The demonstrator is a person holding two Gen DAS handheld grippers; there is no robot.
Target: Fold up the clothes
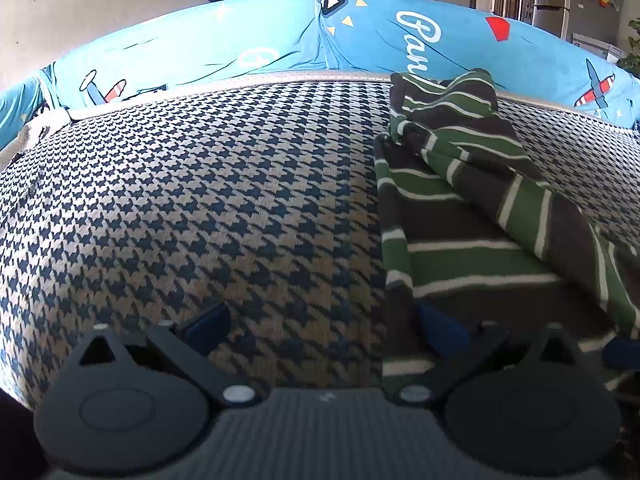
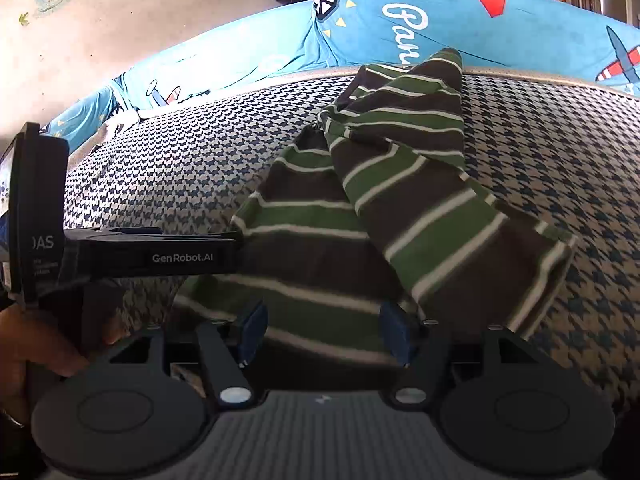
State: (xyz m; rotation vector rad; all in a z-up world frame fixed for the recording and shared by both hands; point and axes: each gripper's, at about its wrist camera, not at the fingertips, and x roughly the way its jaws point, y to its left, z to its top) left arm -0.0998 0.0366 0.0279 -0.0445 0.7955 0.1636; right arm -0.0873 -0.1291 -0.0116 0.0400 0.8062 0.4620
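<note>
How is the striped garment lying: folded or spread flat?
Partly folded: on the striped garment one layer lies diagonally over another, rumpled, not squared.

Bright daylight, soft shadows beneath the striped garment [image 2: 360,220], strong fisheye bending with dark corners, far room washed out, slight blur on the near gripper parts

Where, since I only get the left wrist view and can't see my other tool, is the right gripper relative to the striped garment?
Observer: The right gripper hovers at the near hem of the striped garment, jaws open, cloth between them.
Operator: Is the garment's right side flat?
Observer: No. A folded flap crosses it diagonally, and its right corner rests on the houndstooth cover.
Operator: And my left gripper from there?
Observer: The left gripper shows side-on, its tip at the garment's left edge.
</note>
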